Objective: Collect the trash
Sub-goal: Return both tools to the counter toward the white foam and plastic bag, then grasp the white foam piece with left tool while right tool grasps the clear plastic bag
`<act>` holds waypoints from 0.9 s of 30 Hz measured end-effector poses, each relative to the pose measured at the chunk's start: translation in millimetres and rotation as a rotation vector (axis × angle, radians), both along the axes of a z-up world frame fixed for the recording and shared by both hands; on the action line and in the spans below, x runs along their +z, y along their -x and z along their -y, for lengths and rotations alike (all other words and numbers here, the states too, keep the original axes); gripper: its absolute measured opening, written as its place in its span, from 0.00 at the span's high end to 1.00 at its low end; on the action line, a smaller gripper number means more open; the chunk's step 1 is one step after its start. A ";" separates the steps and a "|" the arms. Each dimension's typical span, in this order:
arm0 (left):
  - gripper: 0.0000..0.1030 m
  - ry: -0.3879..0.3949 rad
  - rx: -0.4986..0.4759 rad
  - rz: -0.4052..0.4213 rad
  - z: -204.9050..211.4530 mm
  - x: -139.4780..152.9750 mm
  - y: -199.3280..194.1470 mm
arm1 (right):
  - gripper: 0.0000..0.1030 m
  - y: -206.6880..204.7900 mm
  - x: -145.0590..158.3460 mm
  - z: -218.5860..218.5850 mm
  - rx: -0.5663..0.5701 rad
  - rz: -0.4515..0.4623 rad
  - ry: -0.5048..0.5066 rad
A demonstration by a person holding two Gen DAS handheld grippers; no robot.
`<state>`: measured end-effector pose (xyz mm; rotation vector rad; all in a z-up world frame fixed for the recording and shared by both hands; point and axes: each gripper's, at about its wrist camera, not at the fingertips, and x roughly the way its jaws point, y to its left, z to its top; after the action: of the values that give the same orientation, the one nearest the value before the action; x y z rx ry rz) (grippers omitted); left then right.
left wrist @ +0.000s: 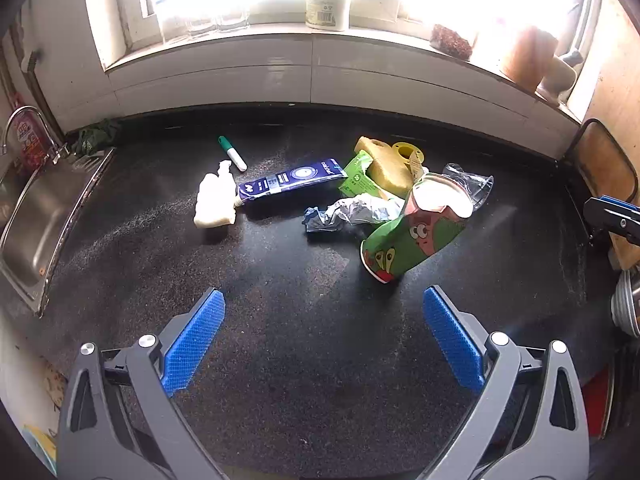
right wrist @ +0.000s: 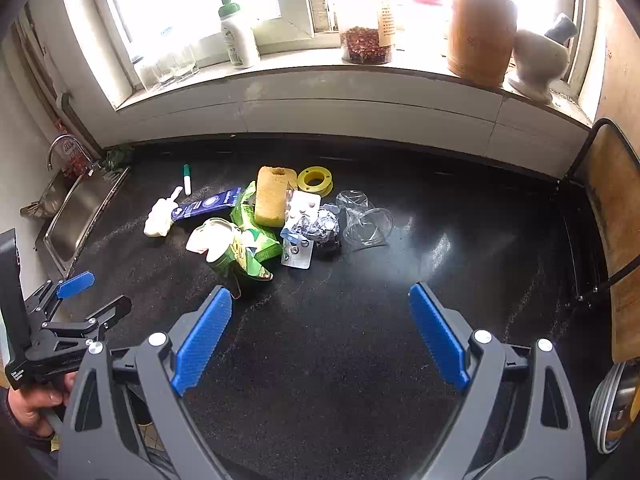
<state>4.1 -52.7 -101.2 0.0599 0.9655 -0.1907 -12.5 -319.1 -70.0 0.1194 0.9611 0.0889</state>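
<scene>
A heap of trash lies on the black counter [left wrist: 304, 340]. A crushed green cartoon paper cup [left wrist: 416, 228] lies nearest my left gripper [left wrist: 324, 304], which is open and empty above the counter. Behind the cup are a crumpled foil wrapper [left wrist: 352, 212], a yellow sponge [left wrist: 390, 168], a green carton [left wrist: 358, 180], a blue tube box [left wrist: 292, 180], a white tissue wad [left wrist: 214, 200], a green marker [left wrist: 233, 154] and a clear plastic cup [left wrist: 470, 184]. My right gripper [right wrist: 320, 304] is open and empty, in front of the green cup [right wrist: 228, 250], blister packs [right wrist: 298, 254] and clear cup [right wrist: 366, 220].
A steel sink [left wrist: 36, 216] with a tap is set at the counter's left end. A wooden chair [right wrist: 612, 216] stands at the right. The windowsill holds a bottle [right wrist: 236, 36], glasses, a jar [right wrist: 366, 44] and a wooden pot [right wrist: 480, 36]. A yellow tape spool [right wrist: 315, 180] lies behind the sponge.
</scene>
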 end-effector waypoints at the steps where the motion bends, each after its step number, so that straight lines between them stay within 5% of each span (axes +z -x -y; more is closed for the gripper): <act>1: 0.06 -0.006 0.007 0.001 -2.1 -1.1 -2.6 | 0.15 -3.3 -0.6 0.3 0.003 0.000 0.000; 10: 0.06 -0.101 0.069 -0.003 -42.6 -37.2 -65.9 | 0.15 -53.8 -19.6 10.6 0.011 -0.025 0.005; 27: 0.06 -0.118 0.123 -0.121 -93.8 -136.0 -185.6 | 0.15 -172.4 -127.9 44.9 0.000 -0.248 -0.004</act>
<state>189.7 41.1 -237.2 0.0983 1.0972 -0.0243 159.8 -364.0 -197.9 0.1359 1.2086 0.0768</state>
